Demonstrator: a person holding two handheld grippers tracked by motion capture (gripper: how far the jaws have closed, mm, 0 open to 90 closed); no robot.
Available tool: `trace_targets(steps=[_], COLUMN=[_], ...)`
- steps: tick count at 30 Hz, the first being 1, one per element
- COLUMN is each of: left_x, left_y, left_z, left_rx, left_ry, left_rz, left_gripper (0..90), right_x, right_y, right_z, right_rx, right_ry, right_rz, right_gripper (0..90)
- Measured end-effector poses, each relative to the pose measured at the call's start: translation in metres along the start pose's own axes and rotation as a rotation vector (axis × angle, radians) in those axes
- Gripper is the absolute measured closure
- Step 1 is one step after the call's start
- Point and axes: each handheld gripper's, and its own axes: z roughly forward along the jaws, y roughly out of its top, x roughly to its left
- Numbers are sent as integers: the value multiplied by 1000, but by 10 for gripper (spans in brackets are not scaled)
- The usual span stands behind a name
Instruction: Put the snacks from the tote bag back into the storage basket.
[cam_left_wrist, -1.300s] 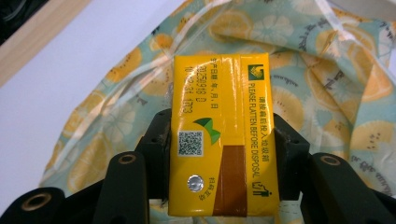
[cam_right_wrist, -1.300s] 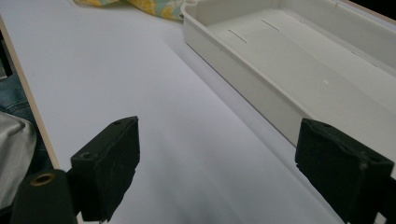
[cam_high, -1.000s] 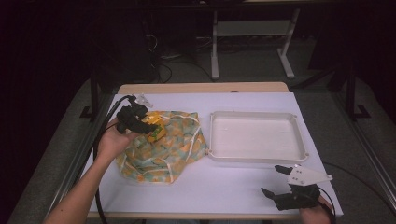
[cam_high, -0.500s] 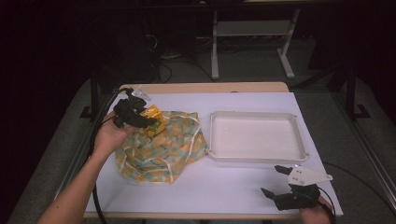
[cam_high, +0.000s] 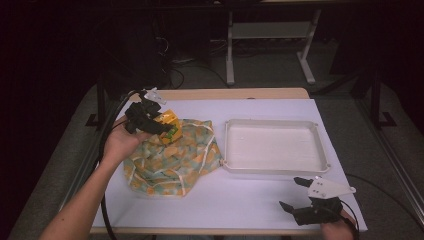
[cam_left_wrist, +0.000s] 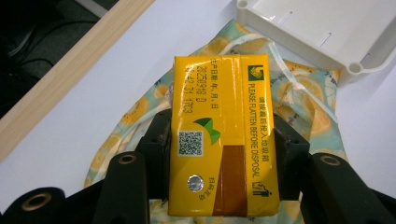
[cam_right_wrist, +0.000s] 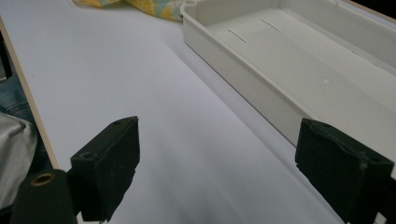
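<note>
My left gripper (cam_high: 161, 125) is clamped on a yellow carton (cam_high: 169, 126), raised over the far-left part of the patterned cloth (cam_high: 172, 160). I take the white tray (cam_high: 274, 146) as landmark: cloth and carton sit well to its left on the white-covered counter (cam_high: 240, 197).

The left gripper view gives what the high view cannot: the yellow carton (cam_left_wrist: 224, 140) is pinched across its narrow sides by both black jaws, its printed face toward the camera, with a QR code, a date stamp, a foil straw hole and the line "PLEASE FLATTEN BEFORE DISPOSAL". Beneath it the cloth (cam_left_wrist: 308, 107) shows a citrus-slice print, and a corner of the tray (cam_left_wrist: 327, 32) lies just beyond.

My right gripper (cam_high: 305, 197) hangs near the tray's near-right corner, jaws spread wide, gripping nothing. The right gripper view (cam_right_wrist: 219, 172) looks between its jaws at bare counter (cam_right_wrist: 140, 84), the tray (cam_right_wrist: 243, 60) alongside to the right, its inside bare, and an edge of cloth (cam_right_wrist: 149, 7) at the top.

Only the high view shows both grippers together, well apart.
</note>
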Motion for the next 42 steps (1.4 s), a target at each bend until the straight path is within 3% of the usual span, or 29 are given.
trace_targets(steps=[15,22,42], left_x=[-13,-21,-44], left_y=[19,27,47], left_z=[-5,-6,1], left_rx=[-38,-47,-64], left_ry=[-59,-83,-143], left_rz=[20,60,122], left_gripper=[506,506,506], right_x=[-1,-1,0], right_y=[0,0,1], right_z=[0,0,0], right_rx=[-5,-7,-7], right_ry=[1,1,2], right_rz=[-2,-2,6], right_gripper=[135,134,134])
